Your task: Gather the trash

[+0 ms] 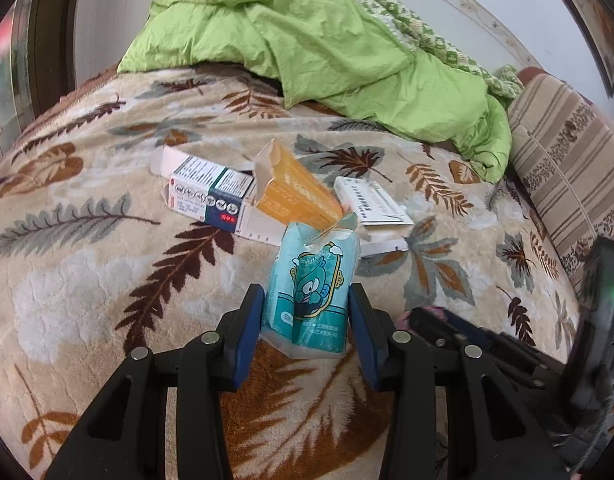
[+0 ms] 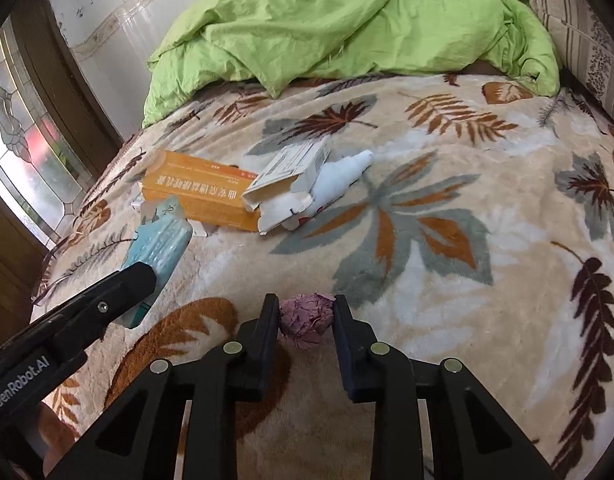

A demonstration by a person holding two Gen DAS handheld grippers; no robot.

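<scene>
Bed (image 1: 87,280): leaf-print blanket, green quilt (image 1: 307,40) heaped at the far end.
Boxes: orange box (image 2: 199,196), white box (image 2: 291,172) and a white bottle (image 2: 343,178) lie together mid-bed.
Left hand-held gripper (image 1: 306,312): clamped on a teal tissue pack (image 1: 311,292), lifted off the blanket.
Right hand-held gripper (image 2: 306,320): narrow, pads pressing a crumpled pink wad (image 2: 306,320) near the bed's front edge.

tissue pack (image 1: 307,292) between left gripper (image 1: 307,312) fingers, above blanket (image 1: 87,280), crumpled paper ball (image 2: 306,318) between right gripper (image 2: 306,320) fingers on blanket, three opened boxes (image 1: 285,192) clustered behind, bottle (image 2: 343,178) beside them, quilt (image 1: 327,40) heaped at far end
</scene>
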